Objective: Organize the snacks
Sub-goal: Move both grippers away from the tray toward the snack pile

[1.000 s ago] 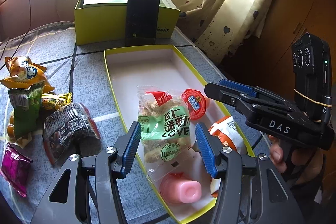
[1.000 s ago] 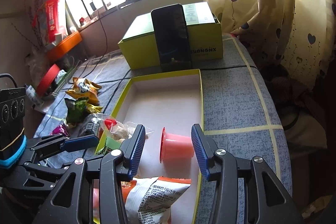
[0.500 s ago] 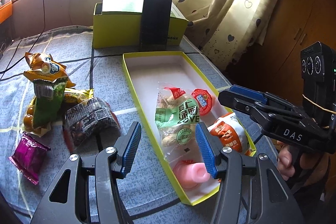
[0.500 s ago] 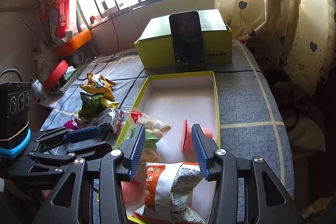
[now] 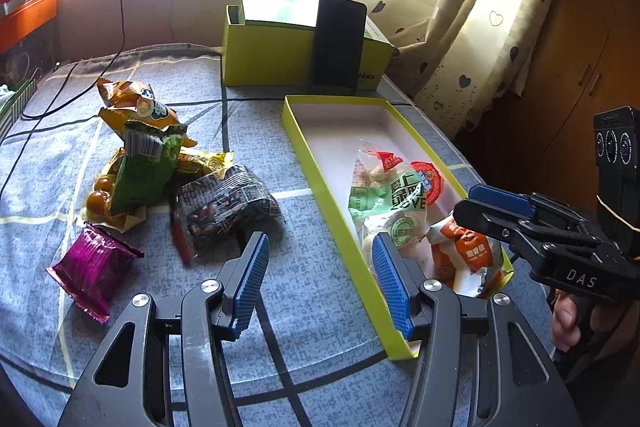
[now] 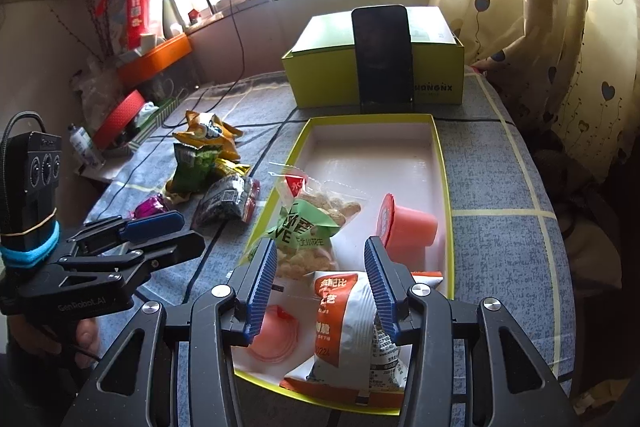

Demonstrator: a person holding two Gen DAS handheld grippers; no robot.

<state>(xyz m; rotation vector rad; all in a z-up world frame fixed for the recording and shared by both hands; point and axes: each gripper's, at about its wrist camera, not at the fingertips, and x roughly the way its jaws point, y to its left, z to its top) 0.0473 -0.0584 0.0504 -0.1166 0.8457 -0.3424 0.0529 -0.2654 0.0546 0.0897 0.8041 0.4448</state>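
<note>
Snacks are lying in two groups around the grippers: some already inside the yellow-rimmed tray (image 6: 439, 163), the rest heaped on the grey checked tablecloth (image 5: 304, 267) ahead and to the left of the left gripper (image 5: 318, 279). The tray is running lengthwise away from both tools toward the yellow-green box (image 6: 436, 83) with a phone (image 6: 382, 55) propped against it, probably so that items can be dropped in from the near end. Inside, just ahead of the right gripper (image 6: 320, 281), the peanut bag (image 6: 316, 227) is lying with its long axis roughly along the tray, red corner pointing away, while the orange-and-white packet (image 6: 348, 323) is sitting under and between that tool's fingers, its printed top facing away. A pink jelly cup (image 6: 408, 227) is lying on its side, lid toward the peanuts, and another (image 6: 276, 337) is resting near the close rim. Both tools are spread and gripping nothing; the right one's fingers are flanking the packet without visibly pressing it, though that is hard to confirm. Outside, the green packet (image 5: 144, 167) is leaning on the orange bag (image 5: 140, 107), the dark nut bag (image 5: 224, 203) is lying slanted nearest the left tool, and the small purple packet (image 5: 92, 267) is sitting off to its left, all seemingly waiting to be moved over.
</note>
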